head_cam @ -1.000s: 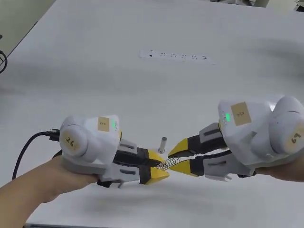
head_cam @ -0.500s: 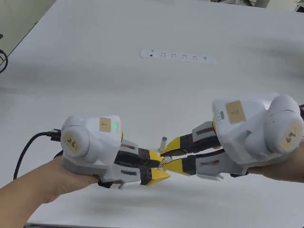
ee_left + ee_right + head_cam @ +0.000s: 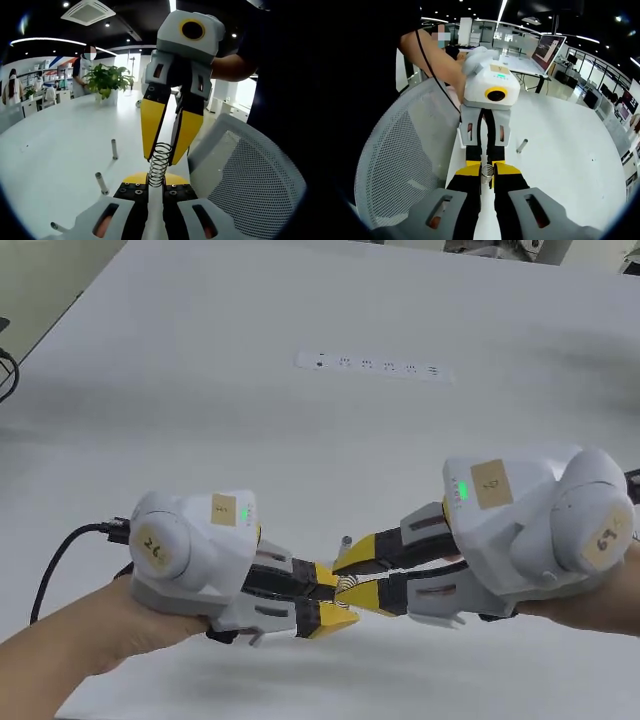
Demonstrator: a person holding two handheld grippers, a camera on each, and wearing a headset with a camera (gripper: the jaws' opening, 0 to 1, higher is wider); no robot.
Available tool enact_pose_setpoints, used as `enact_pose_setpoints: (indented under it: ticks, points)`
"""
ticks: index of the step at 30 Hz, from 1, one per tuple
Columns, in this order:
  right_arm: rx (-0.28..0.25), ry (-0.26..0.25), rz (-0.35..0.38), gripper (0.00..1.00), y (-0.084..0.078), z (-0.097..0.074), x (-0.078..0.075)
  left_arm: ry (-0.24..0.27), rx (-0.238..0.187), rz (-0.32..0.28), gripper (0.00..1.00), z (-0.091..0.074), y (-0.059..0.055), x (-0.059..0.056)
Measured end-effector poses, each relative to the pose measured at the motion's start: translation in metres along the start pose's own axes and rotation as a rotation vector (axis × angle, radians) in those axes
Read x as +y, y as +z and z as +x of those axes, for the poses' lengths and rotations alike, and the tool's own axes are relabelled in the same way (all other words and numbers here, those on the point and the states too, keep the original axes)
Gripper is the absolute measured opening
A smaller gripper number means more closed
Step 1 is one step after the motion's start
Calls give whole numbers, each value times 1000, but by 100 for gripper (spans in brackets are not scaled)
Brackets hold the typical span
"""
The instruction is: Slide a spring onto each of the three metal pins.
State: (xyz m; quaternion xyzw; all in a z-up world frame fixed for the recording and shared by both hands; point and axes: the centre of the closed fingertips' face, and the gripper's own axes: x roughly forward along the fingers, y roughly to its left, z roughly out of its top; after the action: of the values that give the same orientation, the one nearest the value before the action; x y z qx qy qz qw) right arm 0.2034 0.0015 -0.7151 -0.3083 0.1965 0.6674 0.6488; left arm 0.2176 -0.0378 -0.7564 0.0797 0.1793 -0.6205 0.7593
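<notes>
The white tabletop (image 3: 200,390) lies under the spring, and the work is done low over it, near its front edge, so that a dropped part cannot fall far. The right gripper (image 3: 346,582) is brought to the spring from the right and the left gripper (image 3: 332,596) from the left, so the two pairs of jaws meet tip to tip. Both pairs of jaws are narrow. In the left gripper view the near end of the spring is pinched by the left jaws, and the far end appears to be pinched between the yellow tips of the right jaws.

It is judged that the spring is being passed or turned between the grippers. In this way one end can be left free and its opening pointed at a pin.

A power strip (image 3: 378,366) is laid far behind the spring and has no part in the work.

In the left gripper view a farther pin (image 3: 114,149) and a nearer pin (image 3: 101,183) are seen to one side of the spring. No coil is carried by either. In the head view one pin is seen just behind the spring. The pins are stood upright so that a coil can be lowered over the top.

The spring (image 3: 159,165) itself is held in the air, off the tabletop, between the two pairs of jaws.
</notes>
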Motion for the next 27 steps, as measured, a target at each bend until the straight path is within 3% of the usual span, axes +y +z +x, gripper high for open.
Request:
enact_pose_setpoints:
  ticks: [15,27]
  points:
    - [8,2,22,5,-2,0,1,2,19,3,2,-2,-2,-1]
    - [21,4,2,5,0,-2,-2,15,4,-18,4,-1,2,0]
